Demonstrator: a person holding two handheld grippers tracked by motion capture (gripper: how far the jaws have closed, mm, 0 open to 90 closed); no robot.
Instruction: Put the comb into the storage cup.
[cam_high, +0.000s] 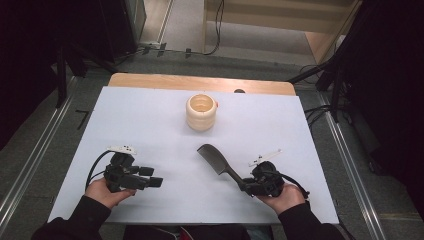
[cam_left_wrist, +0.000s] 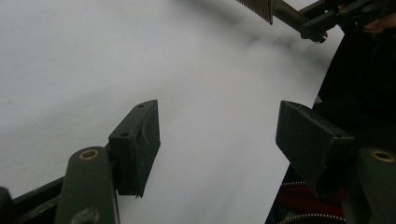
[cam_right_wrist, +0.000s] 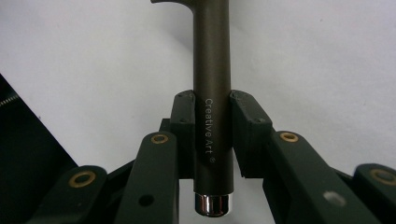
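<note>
White sheeting covers the desk (cam_high: 150, 125), whose wooden far edge is left bare, and dark floor with rails and cables is seen round it.

At the left, the left hand-held gripper (cam_high: 150, 180) is held low over the near part of the desk, and it is pointed to the right, across the sheet. Its jaws are seen standing wide apart in the left gripper view, with nothing between the pads (cam_left_wrist: 140, 144); only bare sheet lies beyond them.

Toward the middle, a cream ribbed cup (cam_high: 201, 112) stands upright near the far edge, mouth up, well apart from both hands.

To the right of centre, a dark comb (cam_high: 216, 159) is carried by the right hand-held gripper (cam_high: 246, 187). In the right gripper view the jaws are closed on the round handle (cam_right_wrist: 212, 93), one pad on each side, and a shiny end cap (cam_right_wrist: 213, 204) sticks out behind them. The comb's long axis runs from the gripper up and to the left, so its toothed head points roughly toward the cup, though short of it.

The cup lies ahead of the comb and somewhat left, nearly along that axis. The right hand is judged to be the nearer one, and the comb would probably have to be tipped head-down over the cup's mouth to be dropped in.
</note>
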